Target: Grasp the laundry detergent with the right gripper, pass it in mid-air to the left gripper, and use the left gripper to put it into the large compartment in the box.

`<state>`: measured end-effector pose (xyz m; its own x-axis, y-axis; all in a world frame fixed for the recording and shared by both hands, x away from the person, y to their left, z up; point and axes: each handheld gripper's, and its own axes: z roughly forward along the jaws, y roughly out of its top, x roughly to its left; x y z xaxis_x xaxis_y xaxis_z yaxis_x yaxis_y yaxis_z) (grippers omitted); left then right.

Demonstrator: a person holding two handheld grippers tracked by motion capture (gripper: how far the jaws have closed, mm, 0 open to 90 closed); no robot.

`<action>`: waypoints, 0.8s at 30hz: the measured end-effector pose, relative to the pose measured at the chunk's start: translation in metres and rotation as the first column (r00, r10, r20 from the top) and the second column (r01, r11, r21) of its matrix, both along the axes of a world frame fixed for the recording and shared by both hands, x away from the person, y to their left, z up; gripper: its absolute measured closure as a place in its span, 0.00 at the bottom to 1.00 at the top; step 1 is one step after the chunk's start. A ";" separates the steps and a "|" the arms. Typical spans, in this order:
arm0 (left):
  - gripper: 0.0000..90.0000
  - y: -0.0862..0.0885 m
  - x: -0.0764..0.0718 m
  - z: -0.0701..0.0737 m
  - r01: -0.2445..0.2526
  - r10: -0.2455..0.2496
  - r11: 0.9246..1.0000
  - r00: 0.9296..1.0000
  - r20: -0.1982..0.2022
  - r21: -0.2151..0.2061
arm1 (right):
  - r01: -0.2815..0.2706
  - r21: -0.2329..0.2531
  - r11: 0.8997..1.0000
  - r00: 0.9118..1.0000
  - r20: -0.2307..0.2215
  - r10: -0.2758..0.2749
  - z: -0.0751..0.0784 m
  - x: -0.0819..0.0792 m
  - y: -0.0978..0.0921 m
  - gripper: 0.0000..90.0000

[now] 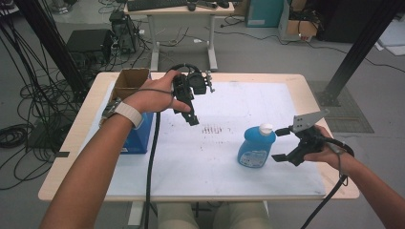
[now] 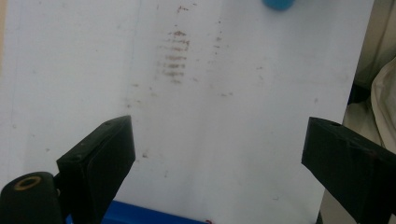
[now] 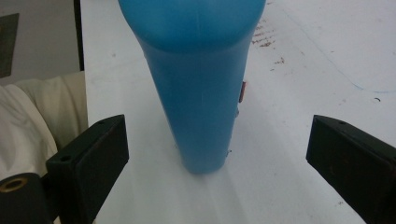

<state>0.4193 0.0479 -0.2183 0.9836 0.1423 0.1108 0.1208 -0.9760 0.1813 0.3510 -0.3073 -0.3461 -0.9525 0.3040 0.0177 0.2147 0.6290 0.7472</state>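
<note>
A blue bottle [image 1: 257,146] with a white cap stands upright on the white sheet [image 1: 215,162], right of centre. My right gripper [image 1: 282,143] is open just to its right, jaws level with the bottle's body. In the right gripper view the bottle [image 3: 198,93] stands between and a little beyond the two spread jaws, not touched. My left gripper [image 1: 190,114] hangs in the air over the sheet's left-centre and points down. Its jaws stand wide apart with nothing between them [image 2: 219,154]. The bottle's edge [image 2: 279,3] shows at the top of the left gripper view.
A blue box [image 1: 141,133] with an open cardboard box [image 1: 130,82] behind it sits at the table's left side, under my left wrist. Brown smudges [image 1: 212,129] mark the sheet's middle. Cables, a desk and black posts stand on the floor beyond the table.
</note>
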 end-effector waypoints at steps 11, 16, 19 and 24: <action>0.11 0.001 0.000 0.000 -0.005 0.005 1.000 1.000 0.002 -0.004 | -0.007 0.034 0.999 1.000 0.019 0.007 -0.006 0.000 0.000 0.07; 0.11 0.002 0.000 0.001 -0.005 0.005 1.000 1.000 0.001 -0.002 | -0.006 0.052 0.999 1.000 0.022 0.005 -0.008 -0.001 0.001 0.07; 0.11 0.002 -0.001 0.001 -0.007 0.007 1.000 1.000 0.002 -0.003 | -0.012 0.057 0.998 1.000 0.029 0.010 -0.009 -0.001 0.001 0.07; 0.11 0.003 -0.001 0.001 -0.009 0.009 1.000 1.000 0.002 -0.004 | -0.012 0.065 0.998 1.000 0.030 0.010 -0.010 -0.001 0.002 0.07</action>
